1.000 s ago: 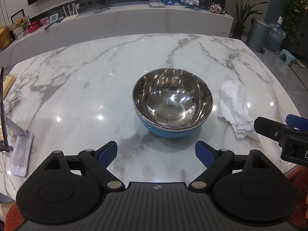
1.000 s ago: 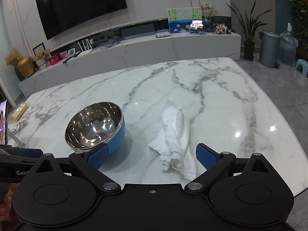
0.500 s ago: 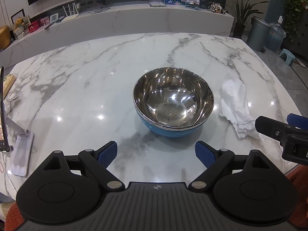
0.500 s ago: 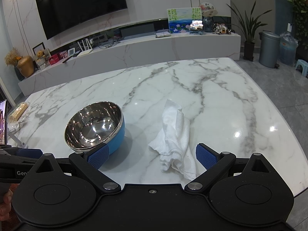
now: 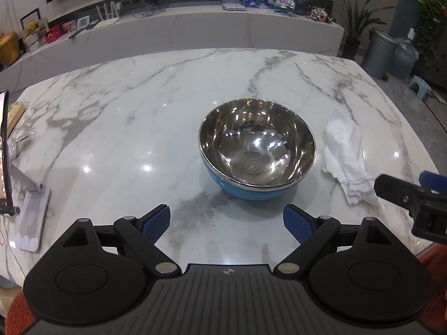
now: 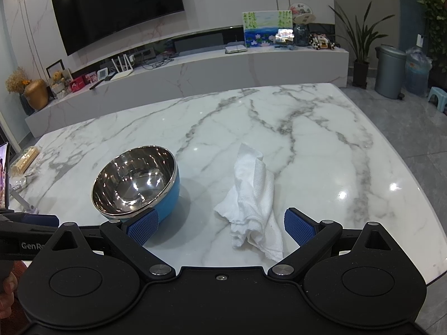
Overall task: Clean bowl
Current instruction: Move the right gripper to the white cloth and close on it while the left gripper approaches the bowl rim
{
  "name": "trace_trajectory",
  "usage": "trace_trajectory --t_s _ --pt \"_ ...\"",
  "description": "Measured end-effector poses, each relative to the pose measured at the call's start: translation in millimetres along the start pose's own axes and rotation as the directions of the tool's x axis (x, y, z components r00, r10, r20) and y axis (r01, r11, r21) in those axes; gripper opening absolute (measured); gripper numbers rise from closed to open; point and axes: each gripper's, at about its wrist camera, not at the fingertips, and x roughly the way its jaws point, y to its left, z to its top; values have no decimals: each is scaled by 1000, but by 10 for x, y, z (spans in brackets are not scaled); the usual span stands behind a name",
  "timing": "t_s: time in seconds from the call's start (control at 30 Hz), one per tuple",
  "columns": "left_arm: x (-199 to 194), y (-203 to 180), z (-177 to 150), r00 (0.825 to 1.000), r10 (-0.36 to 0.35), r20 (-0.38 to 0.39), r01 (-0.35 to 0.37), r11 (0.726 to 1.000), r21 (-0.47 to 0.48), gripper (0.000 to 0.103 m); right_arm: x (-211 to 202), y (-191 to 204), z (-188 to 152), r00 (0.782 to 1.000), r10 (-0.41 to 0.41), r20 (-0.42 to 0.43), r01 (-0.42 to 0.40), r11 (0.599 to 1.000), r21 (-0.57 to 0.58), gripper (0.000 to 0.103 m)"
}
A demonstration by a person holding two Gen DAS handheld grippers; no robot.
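Note:
A steel bowl (image 5: 257,150) with a blue outside stands upright on the marble table (image 5: 125,128); it looks empty and shiny. A crumpled white paper towel (image 5: 345,156) lies just right of it. My left gripper (image 5: 226,223) hovers in front of the bowl, open, nothing between its blue pads. In the right wrist view the bowl (image 6: 135,181) is at the left and the towel (image 6: 255,203) lies straight ahead, its near end between the pads without touching them. My right gripper (image 6: 220,226) is open.
A phone on a white stand (image 5: 30,215) sits at the table's left edge, with a bamboo mat (image 6: 26,160) behind it. Beyond the table runs a long marble TV console (image 6: 195,69). A grey bin (image 6: 389,71) and a plant stand at the far right.

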Motion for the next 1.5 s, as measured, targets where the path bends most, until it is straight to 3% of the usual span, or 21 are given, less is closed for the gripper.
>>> trace_trajectory --t_s 0.37,0.5,0.6,0.8,0.87,0.93,1.0,1.23,1.5 --pt "-53 83 92 998 -55 -2 55 998 -11 88 49 -22 28 998 -41 -49 41 999 -2 96" --pt "-42 147 139 998 -58 -13 58 997 -56 88 43 -28 47 997 -45 -55 45 999 -1 96" --pt "-28 170 176 998 -61 -10 60 997 -41 71 35 -59 69 998 -41 -53 42 999 17 96" --pt "38 207 250 998 -66 -5 66 997 -26 62 50 -90 159 999 -29 -39 30 999 26 86" --pt "55 225 277 997 -80 1 80 996 -35 62 88 -88 200 999 -27 -38 27 1000 11 80" --pt "95 285 329 993 -121 7 121 990 -66 62 137 -81 232 999 -31 -38 31 999 -9 67" --pt "123 326 366 991 -136 11 136 987 -88 62 213 -77 271 999 -37 -41 35 999 -34 62" --pt "293 482 477 987 -158 11 157 976 -148 62 521 -118 371 995 -37 -96 34 999 -40 62" --pt "504 511 531 984 -178 -33 171 974 -149 60 909 -149 433 981 -91 -170 75 993 -96 62"
